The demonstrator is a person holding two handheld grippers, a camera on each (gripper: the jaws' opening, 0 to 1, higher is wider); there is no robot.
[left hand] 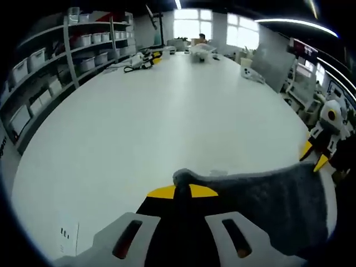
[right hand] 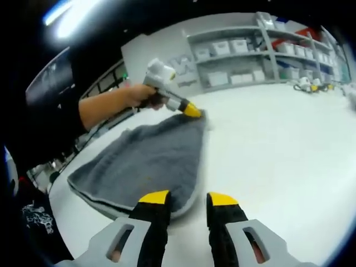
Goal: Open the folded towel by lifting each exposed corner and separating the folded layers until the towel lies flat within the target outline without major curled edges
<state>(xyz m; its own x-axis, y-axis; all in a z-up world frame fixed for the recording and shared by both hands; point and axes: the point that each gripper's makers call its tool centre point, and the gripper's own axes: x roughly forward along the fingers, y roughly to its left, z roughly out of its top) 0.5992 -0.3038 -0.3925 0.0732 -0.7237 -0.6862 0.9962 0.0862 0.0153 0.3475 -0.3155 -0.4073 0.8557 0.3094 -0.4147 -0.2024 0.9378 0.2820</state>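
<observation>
In the left gripper view your left gripper (left hand: 182, 191) pinches the grey towel's (left hand: 267, 206) corner on the white table (left hand: 167, 122), while in the right gripper view your right gripper (right hand: 188, 198) straddles its near edge unclamped, so close it first, then pull apart evenly.

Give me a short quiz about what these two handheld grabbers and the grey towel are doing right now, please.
1. True or false: the left gripper is shut on a corner of the towel.
2. The right gripper is: A) open at the towel's near edge, B) clamped on a box, C) resting on a shelf.
3. What colour are the tips of both grippers?

Key
1. True: in the left gripper view its yellow tips pinch the grey corner.
2. A: its jaws stand apart, one over the towel's edge, one over the white table.
3. Yellow.
</observation>
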